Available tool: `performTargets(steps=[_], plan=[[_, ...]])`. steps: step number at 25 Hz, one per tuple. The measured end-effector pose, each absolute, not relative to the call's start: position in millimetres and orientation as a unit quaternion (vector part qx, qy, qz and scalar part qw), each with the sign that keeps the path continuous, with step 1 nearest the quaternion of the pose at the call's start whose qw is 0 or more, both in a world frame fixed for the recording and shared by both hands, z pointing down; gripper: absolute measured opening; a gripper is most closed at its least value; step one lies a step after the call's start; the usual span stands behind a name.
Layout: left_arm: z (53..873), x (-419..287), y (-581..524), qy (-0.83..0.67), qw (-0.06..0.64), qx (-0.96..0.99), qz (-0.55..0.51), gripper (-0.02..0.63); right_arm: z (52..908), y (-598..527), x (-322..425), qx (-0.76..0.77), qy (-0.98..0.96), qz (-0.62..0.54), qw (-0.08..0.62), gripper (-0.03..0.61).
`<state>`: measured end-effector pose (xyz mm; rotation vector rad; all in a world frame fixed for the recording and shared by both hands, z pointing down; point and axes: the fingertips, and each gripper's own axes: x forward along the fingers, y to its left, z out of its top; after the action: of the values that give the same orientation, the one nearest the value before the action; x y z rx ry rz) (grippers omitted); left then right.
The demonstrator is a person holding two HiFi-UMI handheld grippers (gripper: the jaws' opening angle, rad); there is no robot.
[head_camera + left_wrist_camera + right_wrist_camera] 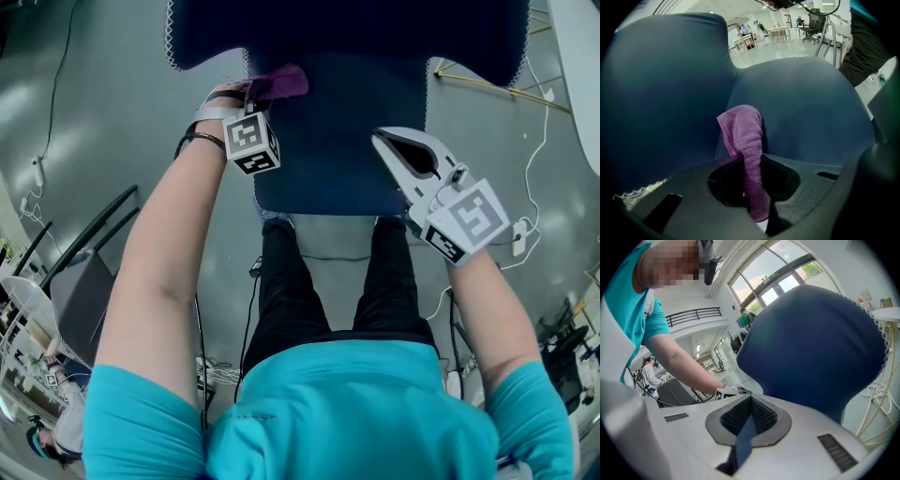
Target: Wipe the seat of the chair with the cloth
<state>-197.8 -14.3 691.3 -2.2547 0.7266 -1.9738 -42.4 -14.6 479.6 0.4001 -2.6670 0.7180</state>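
Cloth (744,140): purple and knitted-looking, caught between the jaws of the left gripper (755,190). Its free end sticks out past the jaw tips and folds over on itself.
Cloth's place (283,82): at the back left of the chair seat (328,141), close to where the seat meets the backrest (356,28).
Left gripper (253,94): jaws closed onto the cloth. It is held out over the seat's back left corner, with its marker cube nearer the person.
Right gripper (401,155): white and well apart from the cloth, over the seat's right edge.
Right gripper's jaws (746,425): tips together with nothing held. Only a thin blue sliver shows between the ribbed pads.
Chair: dark blue fabric, with pale stitching along the backrest's edge.
Person: teal shirt and black trousers (281,291), standing at the seat's front edge.
Floor (112,103): grey and glossy, with thin cables trailing on both sides.
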Motion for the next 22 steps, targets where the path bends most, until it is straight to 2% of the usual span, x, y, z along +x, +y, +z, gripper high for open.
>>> performTargets(steps=[22], plan=[[693,-182,42,0.222,0.019,-0.746,-0.628,0.051,472,2,-48,0.138,-0.944,0.246,0.172,-0.003]])
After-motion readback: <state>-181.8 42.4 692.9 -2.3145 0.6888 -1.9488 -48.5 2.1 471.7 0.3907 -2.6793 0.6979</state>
